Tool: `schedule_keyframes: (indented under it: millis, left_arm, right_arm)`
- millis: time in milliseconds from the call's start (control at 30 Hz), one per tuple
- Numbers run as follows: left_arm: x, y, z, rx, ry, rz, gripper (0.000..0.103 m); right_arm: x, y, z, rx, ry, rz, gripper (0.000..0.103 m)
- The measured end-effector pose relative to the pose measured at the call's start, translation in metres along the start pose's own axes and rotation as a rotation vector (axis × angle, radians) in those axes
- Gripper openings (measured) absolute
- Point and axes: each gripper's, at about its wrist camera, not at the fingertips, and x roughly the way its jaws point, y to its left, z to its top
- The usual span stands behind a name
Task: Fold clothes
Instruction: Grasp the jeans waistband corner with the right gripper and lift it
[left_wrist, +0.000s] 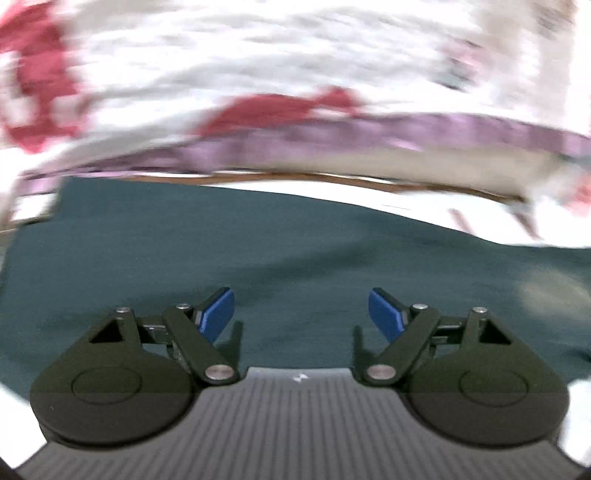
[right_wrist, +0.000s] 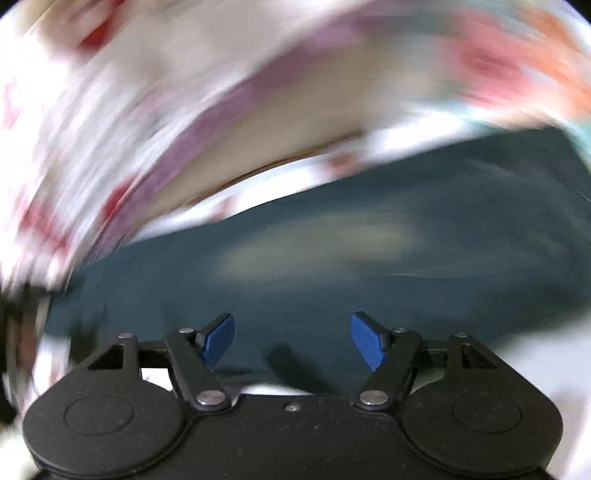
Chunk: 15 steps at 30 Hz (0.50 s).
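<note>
In the left wrist view, the left gripper (left_wrist: 301, 314) hangs with its blue-padded jaws spread wide and nothing between them, over a dark teal cloth garment (left_wrist: 280, 258) that lies spread flat and fills the near and middle ground. Beyond its far edge runs a blurred white fabric with red and lilac flower print (left_wrist: 258, 74), probably bedding, though the blur leaves that unsure. In the right wrist view, the right gripper (right_wrist: 291, 338) also has its jaws open and empty, low over the same teal garment, which stretches from near left to far right and carries a pale smudge near its middle that may be a print; the flowered fabric sweeps across the far left. Judging by this, the garment is laid out and both grippers are between grips. The next move calls for finding an edge or corner, closing on it, and carrying it across.
</note>
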Motion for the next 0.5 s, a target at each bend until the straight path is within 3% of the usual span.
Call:
schedule_keyframes:
  millis: [133,267,333,400,467,500]
  left_arm:
    - [0.022,-0.073,-0.004,0.104,0.069,-0.189,0.08]
    - [0.031,-0.129,-0.022,0.244,0.109,-0.292,0.08]
    - [0.033,-0.149,-0.031,0.341,0.114,-0.283,0.08]
    - [0.035,-0.165,-0.043,0.469,0.106,-0.207,0.081]
    - [0.037,-0.18,-0.052,0.577,0.098,-0.141,0.083]
    - [0.036,-0.179,-0.052,0.571,0.101,-0.143,0.083]
  right_arm:
    - [-0.031,-0.086,0.002,0.284,-0.074,-0.088,0.075]
    - [-0.038,-0.137,-0.006,0.458,-0.171,-0.096,0.075]
    - [-0.04,-0.152,-0.01,0.531,-0.251,-0.084,0.075]
    - [-0.041,-0.163,-0.015,0.616,-0.354,-0.074,0.075]
    - [-0.037,-0.168,-0.016,0.676,-0.386,-0.047,0.075]
    - [-0.033,-0.171,-0.014,0.689,-0.383,-0.037,0.075]
